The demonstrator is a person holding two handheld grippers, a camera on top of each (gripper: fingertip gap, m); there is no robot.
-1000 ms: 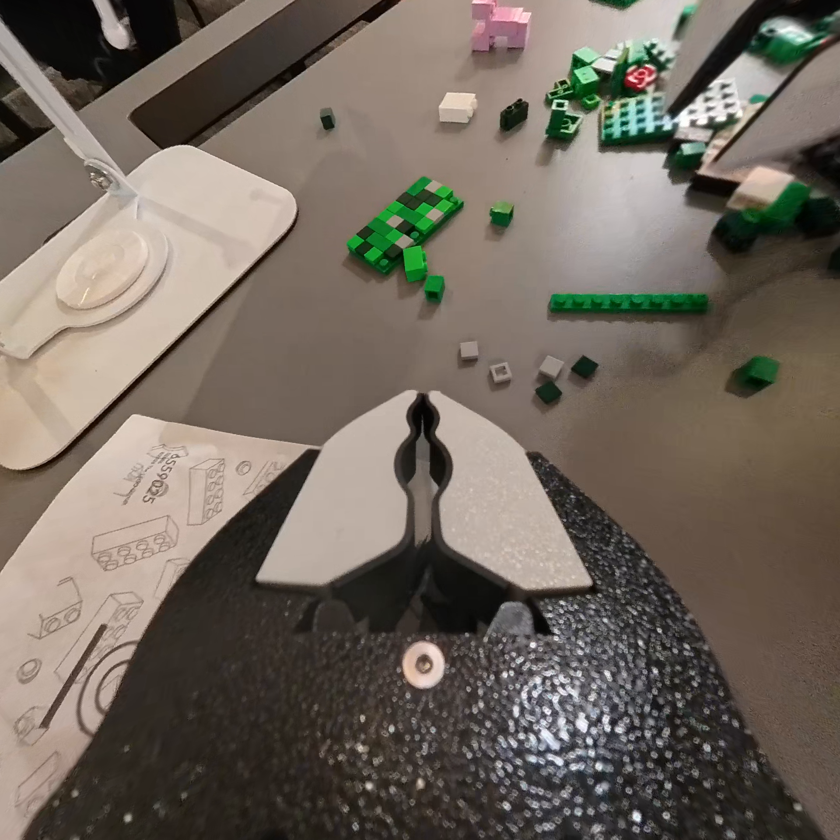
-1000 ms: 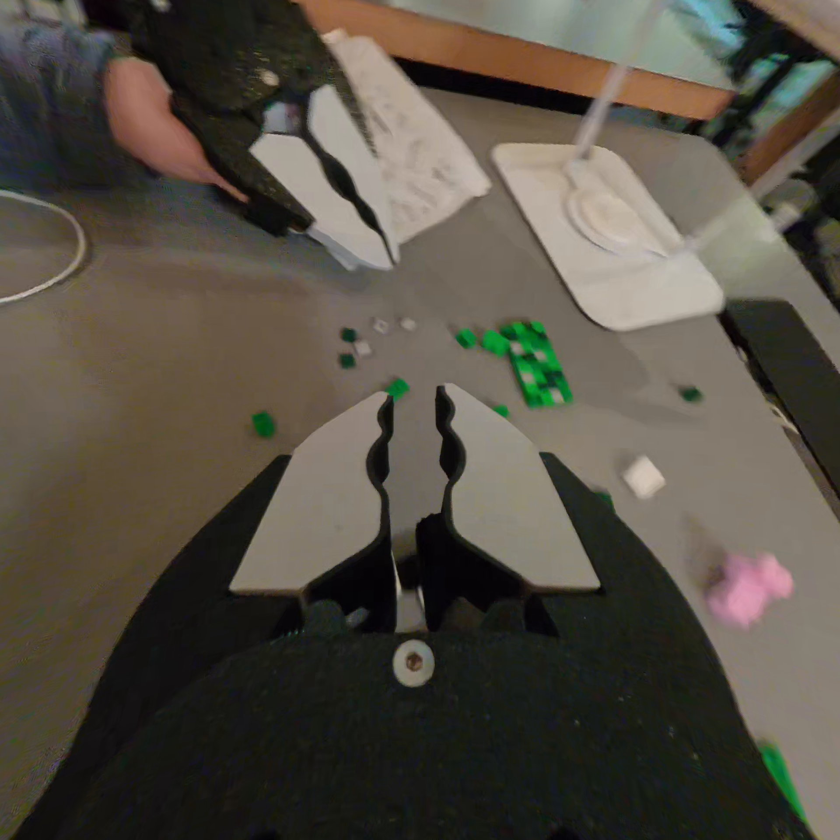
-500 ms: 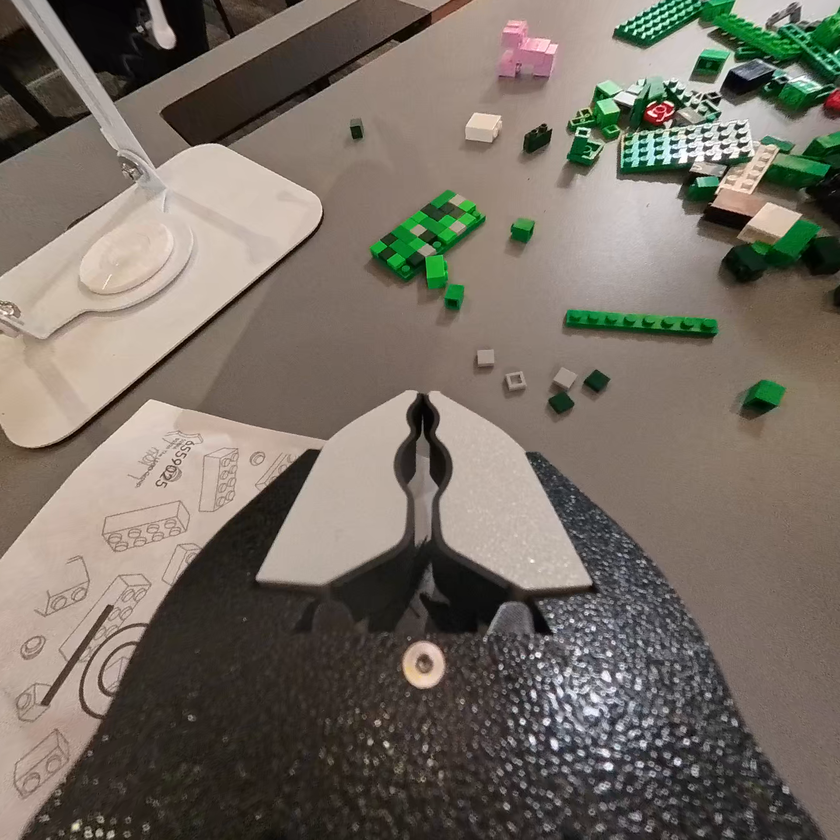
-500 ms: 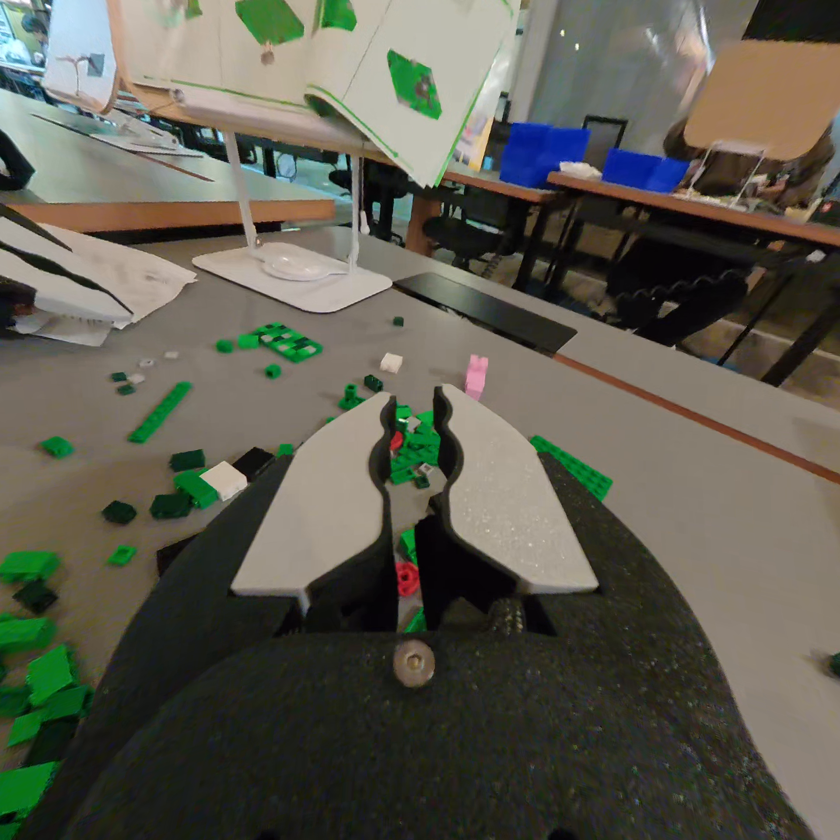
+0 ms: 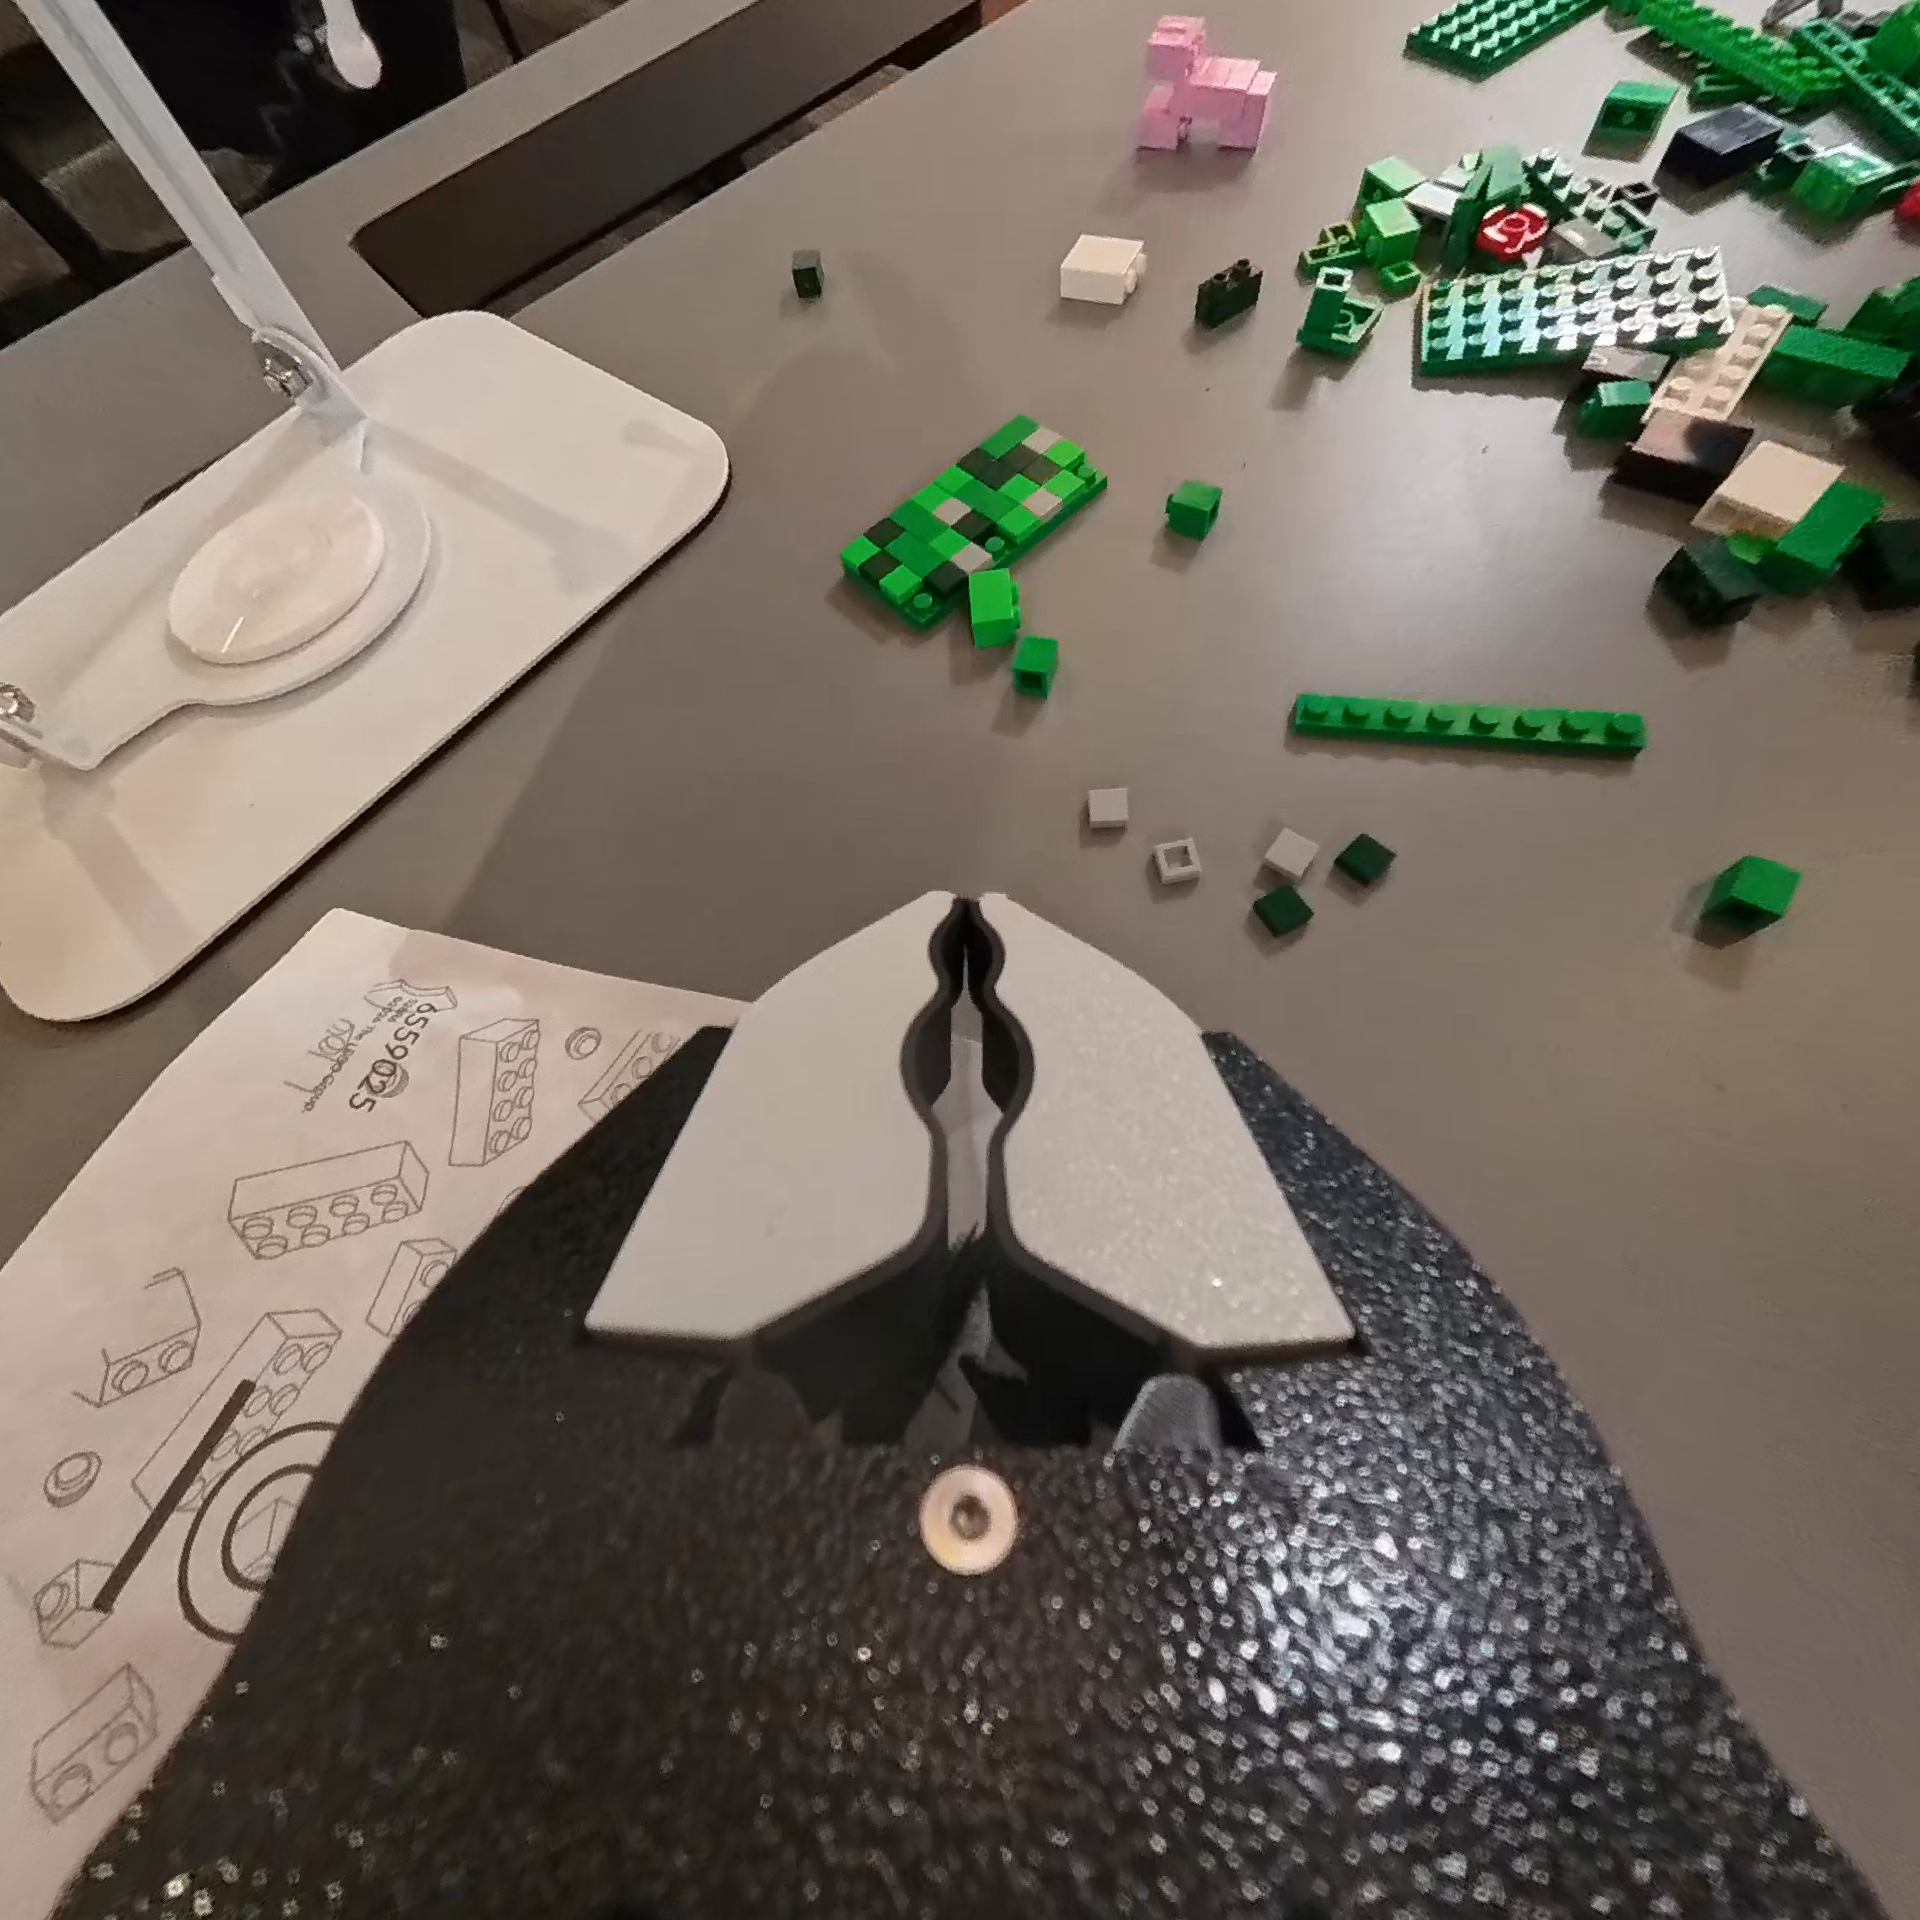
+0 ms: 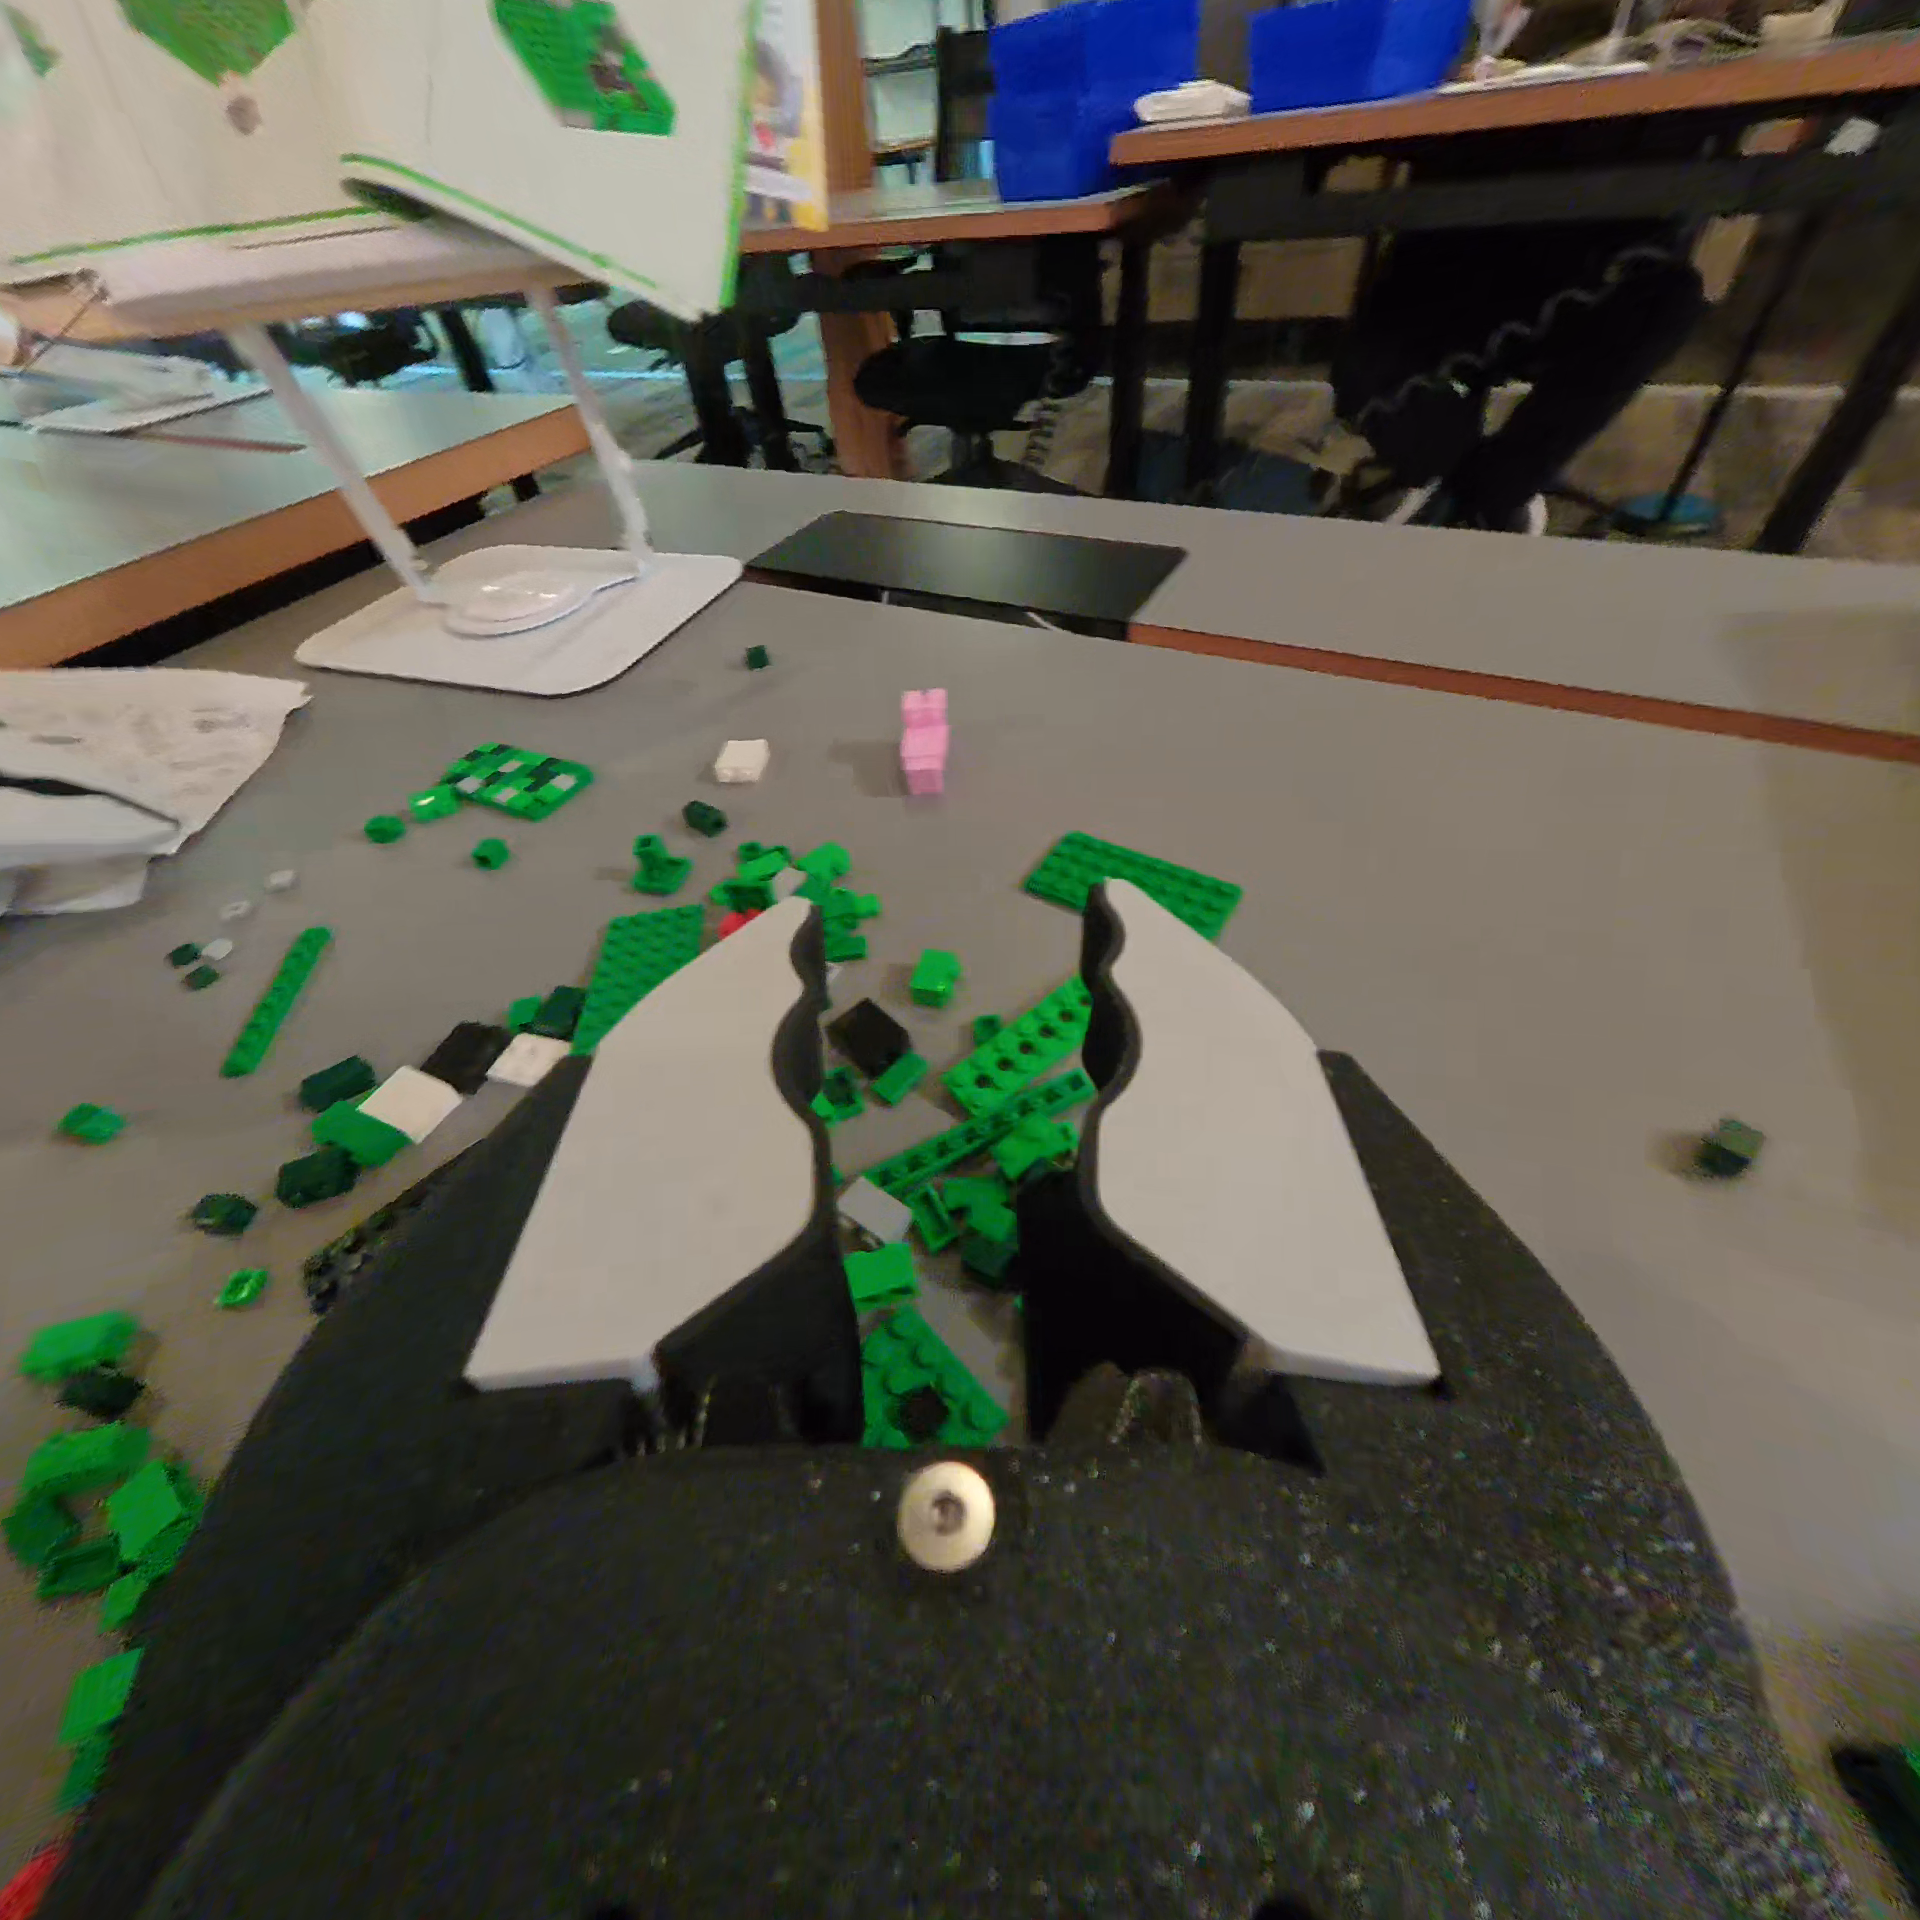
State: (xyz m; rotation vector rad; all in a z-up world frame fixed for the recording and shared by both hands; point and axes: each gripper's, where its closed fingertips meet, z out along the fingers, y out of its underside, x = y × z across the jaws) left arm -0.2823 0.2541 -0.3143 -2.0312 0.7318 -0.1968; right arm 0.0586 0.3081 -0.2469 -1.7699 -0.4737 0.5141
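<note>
left gripper (image 5: pixel 968 906): fingers pressed together, nothing between them, held low over the grey table (image 5: pixel 727 727) at the edge of a printed parts sheet (image 5: pixel 312 1195); view barely shifted from half a second ago, tips nearest a scatter of small grey and dark green tiles (image 5: pixel 1236 857). beyond these: a long green strip (image 5: pixel 1465 724), a flat mosaic plate of green, dark and grey squares (image 5: pixel 977 520) with two loose green bricks touching or just beside its near end, a white brick (image 5: pixel 1101 268), a pink block figure (image 5: pixel 1205 88), a white stand base (image 5: pixel 312 582) to the left. right gripper (image 6: pixel 951 914): fingers now spread wide, where half a second ago they stood nearly shut; empty, pitched lower over the main heap of green pieces (image 6: pixel 935 1091), with a black brick (image 6: pixel 868 1034) and a small green brick (image 6: pixel 933 977) lying in the open gap. green studded plate (image 6: pixel 1132 883) just past the right finger. no piece gripped by either claw; the widened right claw is the one change of note. left gripper's tip also shows at the right view's left edge.
</note>
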